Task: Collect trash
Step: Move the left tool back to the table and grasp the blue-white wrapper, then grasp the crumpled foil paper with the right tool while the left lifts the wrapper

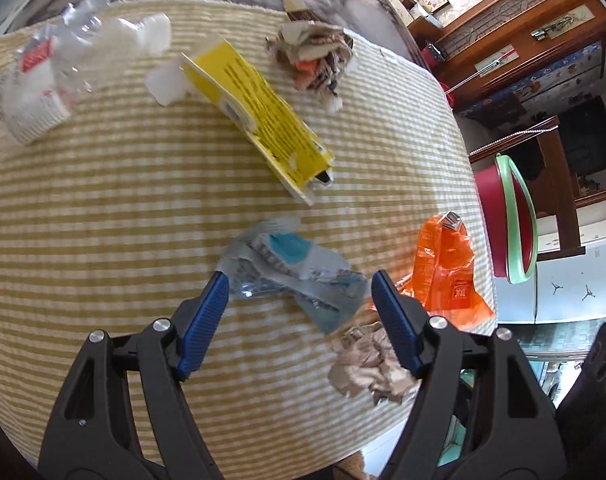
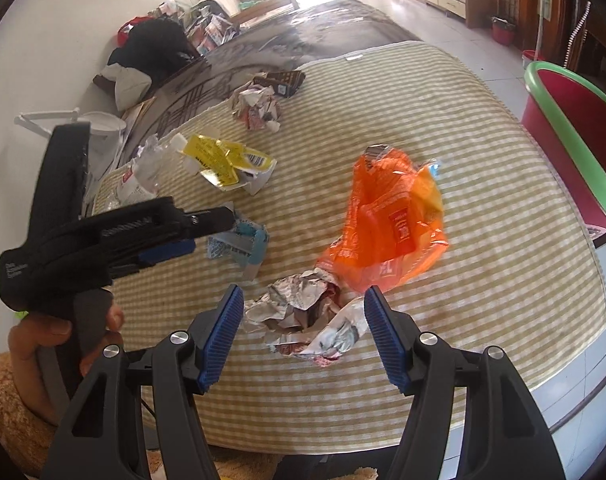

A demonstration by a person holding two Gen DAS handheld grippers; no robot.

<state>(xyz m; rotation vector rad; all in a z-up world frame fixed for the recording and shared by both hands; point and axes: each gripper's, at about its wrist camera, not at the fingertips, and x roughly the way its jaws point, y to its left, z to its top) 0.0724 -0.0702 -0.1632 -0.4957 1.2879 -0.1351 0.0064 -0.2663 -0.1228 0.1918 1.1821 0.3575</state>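
Because our left gripper [image 1: 299, 288] stands spread over the crinkled blue-and-clear plastic wrapper [image 1: 291, 270], pinching nothing, the risk in the left wrist view is a poor catch; the wrapper lies flat and thin on the yellow-and-white striped cloth [image 1: 123, 208], so closing pads could slide over it or gather the cloth instead; the crumpled beige paper wad [image 1: 367, 364] just beside the wrapper sits under the right-hand finger and might be swept off the near edge; the torn orange plastic bag [image 1: 447, 268] lies beyond that wad, the flattened yellow carton [image 1: 263, 116] farther up from the wrapper; we tilt steeply down.

In the right wrist view, our right gripper [image 2: 299, 316] is likewise spread, straddling the crumpled printed paper wad [image 2: 303, 316] without pressing it; its loose flap toward the near edge may slip the pads, or springy paper may pop free; the orange bag touches the wad's far side and could be dragged along; our left hand [image 2: 43, 336] holds its gripper close beside the wad, so the tools might collide; the red bin with a green rim [image 2: 575, 120] waits past the bag.
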